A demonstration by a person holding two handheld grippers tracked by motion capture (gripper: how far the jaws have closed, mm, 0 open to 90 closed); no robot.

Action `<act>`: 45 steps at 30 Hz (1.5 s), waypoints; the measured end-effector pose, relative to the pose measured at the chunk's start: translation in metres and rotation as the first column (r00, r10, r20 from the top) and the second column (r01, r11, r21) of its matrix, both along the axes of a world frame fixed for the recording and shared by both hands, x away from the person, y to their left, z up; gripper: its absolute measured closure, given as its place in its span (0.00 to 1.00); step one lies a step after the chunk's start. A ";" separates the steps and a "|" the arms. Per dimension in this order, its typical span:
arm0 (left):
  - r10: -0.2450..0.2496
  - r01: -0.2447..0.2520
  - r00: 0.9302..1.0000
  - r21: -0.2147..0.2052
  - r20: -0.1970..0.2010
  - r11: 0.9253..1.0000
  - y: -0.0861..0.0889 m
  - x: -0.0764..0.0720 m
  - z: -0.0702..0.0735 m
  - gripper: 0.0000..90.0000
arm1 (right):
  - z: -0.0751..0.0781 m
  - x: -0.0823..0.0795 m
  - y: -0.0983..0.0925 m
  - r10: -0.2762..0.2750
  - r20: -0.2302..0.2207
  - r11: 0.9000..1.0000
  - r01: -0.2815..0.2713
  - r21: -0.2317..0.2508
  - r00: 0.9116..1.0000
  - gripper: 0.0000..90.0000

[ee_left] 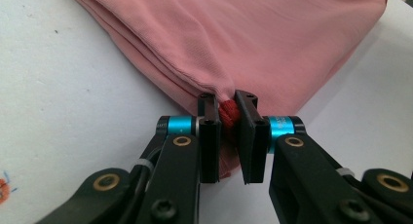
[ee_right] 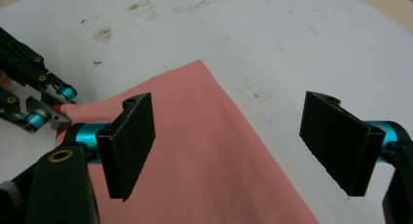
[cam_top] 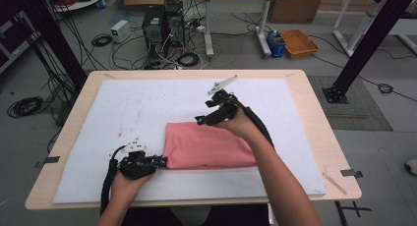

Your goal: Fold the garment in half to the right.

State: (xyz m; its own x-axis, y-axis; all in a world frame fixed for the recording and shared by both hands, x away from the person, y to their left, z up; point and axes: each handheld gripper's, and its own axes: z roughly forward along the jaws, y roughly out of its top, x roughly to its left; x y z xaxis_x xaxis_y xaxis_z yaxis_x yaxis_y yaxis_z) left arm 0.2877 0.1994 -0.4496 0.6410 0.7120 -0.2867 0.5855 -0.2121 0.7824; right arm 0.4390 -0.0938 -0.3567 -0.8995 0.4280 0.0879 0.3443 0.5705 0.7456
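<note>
Looking down from the high view, I see the folded pink cloth lying flat on the white mat that covers the bench, a little right of the middle and toward the near edge. My left gripper sits low at the cloth's near left corner. In the left gripper view its fingers are clamped on that corner, with a bunched bit of darker red fabric pinched between them and the folded layers fanning away beyond. My right gripper hovers above the cloth's far edge, raised off the mat, with my hand behind it. In the right gripper view its fingers stand wide apart with nothing between them, the pink cloth spread underneath and the left gripper visible at the cloth's corner off to the left.
</note>
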 end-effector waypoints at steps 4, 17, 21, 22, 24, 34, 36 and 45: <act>-0.002 0.002 1.000 -0.003 0.000 1.000 0.000 0.000 0.000 0.90 | -0.012 0.010 0.040 0.039 -0.025 0.997 -0.040 -0.069 0.999 0.23; -0.010 0.010 1.000 -0.003 0.001 1.000 -0.001 0.002 -0.001 0.90 | -0.055 0.026 0.103 0.066 -0.101 0.973 -0.086 -0.213 0.993 0.23; -0.011 0.011 1.000 -0.003 0.002 1.000 -0.001 0.003 -0.001 0.90 | -0.062 0.029 0.108 0.049 -0.106 0.973 -0.072 -0.220 0.993 0.23; -0.011 0.011 1.000 -0.003 0.000 1.000 -0.001 0.003 -0.001 0.90 | -0.063 0.030 0.108 0.049 -0.100 0.974 -0.070 -0.217 0.994 0.23; -0.013 0.013 1.000 -0.001 -0.002 1.000 -0.001 0.003 -0.001 0.90 | -0.063 0.030 0.111 0.044 -0.102 0.975 -0.065 -0.213 0.994 0.23; -0.006 0.006 1.000 0.002 -0.001 1.000 -0.002 0.003 -0.002 0.90 | -0.070 0.029 0.130 0.063 -0.102 0.966 -0.086 -0.243 0.993 0.33; -0.008 0.008 1.000 0.003 0.000 1.000 -0.002 0.003 -0.003 0.90 | -0.072 0.029 0.132 0.062 -0.114 0.964 -0.089 -0.249 0.992 0.39; -0.002 0.002 1.000 0.001 -0.006 1.000 0.000 0.003 -0.004 0.90 | -0.069 0.022 0.138 0.121 -0.089 0.957 -0.140 -0.253 0.989 0.81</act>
State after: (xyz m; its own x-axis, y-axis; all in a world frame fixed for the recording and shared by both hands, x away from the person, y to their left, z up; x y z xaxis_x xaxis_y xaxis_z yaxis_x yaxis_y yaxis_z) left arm 0.2903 0.1995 -0.4534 0.6406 0.7111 -0.2898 0.5895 -0.2137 0.7790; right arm 0.4612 0.0443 -0.4258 -0.9443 0.3241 0.0569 0.3016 0.7833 0.5436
